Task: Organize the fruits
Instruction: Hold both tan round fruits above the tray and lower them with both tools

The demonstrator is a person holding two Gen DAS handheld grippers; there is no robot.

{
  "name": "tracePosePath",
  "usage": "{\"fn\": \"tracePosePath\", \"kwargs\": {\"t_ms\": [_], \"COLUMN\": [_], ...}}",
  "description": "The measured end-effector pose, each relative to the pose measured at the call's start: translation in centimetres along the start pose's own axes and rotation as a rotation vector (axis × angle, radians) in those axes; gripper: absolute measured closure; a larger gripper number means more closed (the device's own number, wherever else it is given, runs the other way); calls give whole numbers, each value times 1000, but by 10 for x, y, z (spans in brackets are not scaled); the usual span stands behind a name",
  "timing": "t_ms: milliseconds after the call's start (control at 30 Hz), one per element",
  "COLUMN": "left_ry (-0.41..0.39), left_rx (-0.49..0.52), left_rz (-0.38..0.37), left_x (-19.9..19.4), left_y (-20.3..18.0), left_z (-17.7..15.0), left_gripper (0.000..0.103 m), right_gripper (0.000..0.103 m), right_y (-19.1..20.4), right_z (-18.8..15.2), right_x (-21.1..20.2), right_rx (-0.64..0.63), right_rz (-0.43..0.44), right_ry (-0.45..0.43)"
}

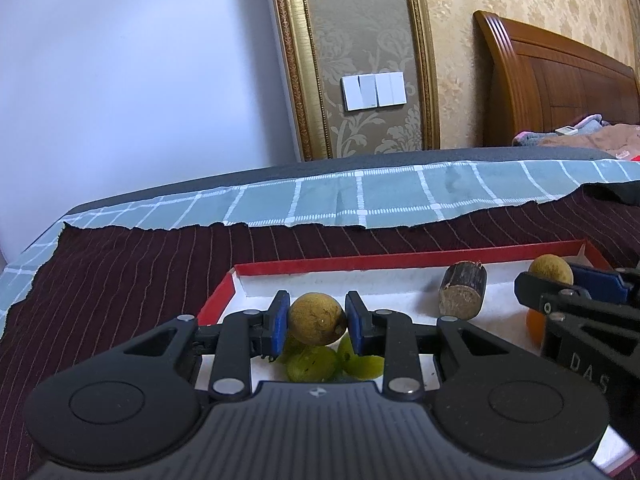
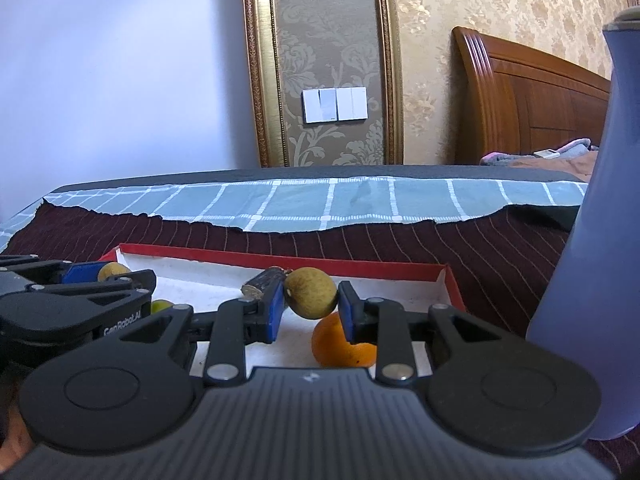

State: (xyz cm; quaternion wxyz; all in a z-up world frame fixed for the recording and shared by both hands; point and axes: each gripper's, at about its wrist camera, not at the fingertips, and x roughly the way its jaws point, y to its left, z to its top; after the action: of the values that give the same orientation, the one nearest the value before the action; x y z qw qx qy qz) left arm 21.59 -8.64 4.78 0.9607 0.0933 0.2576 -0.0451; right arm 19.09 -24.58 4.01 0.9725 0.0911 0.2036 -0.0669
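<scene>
the left hand-held gripper [image 1: 317, 322] is closed on a brownish round fruit [image 1: 317, 320], pinched between its blue pads and lifted above a cluster of green grapes [image 1: 320, 362] that lies in the near left part of the red-rimmed tray [image 1: 400, 259]. the right hand-held gripper [image 2: 311, 307] likewise clamps a second brownish round fruit [image 2: 311, 293], held above an orange [image 2: 340, 346] that sits on the tray's white floor near the right side. between the two grippers, farther back in the tray, a short dark log-like piece [image 1: 463, 289] lies on its side. the tray rests on a dark maroon striped cloth [image 1: 140, 264] over a teal checked cloth [image 1: 400, 196] on the bench. a tall lavender bottle [image 2: 600, 240] stands at the near right, just beside the tray. far behind are a wooden headboard [image 1: 560, 80] and a wall switch panel [image 1: 374, 91].
</scene>
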Motion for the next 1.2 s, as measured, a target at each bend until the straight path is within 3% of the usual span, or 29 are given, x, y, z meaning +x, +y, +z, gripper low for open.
{"fn": "tracePosePath", "kwargs": {"t_ms": [1200], "left_ry": [-21], "left_rx": [-18], "left_rz": [-13], "left_x": [2], "left_y": [0], "left_z": [-2], "left_gripper": [74], "right_gripper": [75], "right_y": [3], "right_z": [-3], "right_x": [2], "right_rx": [-9], "right_rz": [-28], "right_ry": [-5]}}
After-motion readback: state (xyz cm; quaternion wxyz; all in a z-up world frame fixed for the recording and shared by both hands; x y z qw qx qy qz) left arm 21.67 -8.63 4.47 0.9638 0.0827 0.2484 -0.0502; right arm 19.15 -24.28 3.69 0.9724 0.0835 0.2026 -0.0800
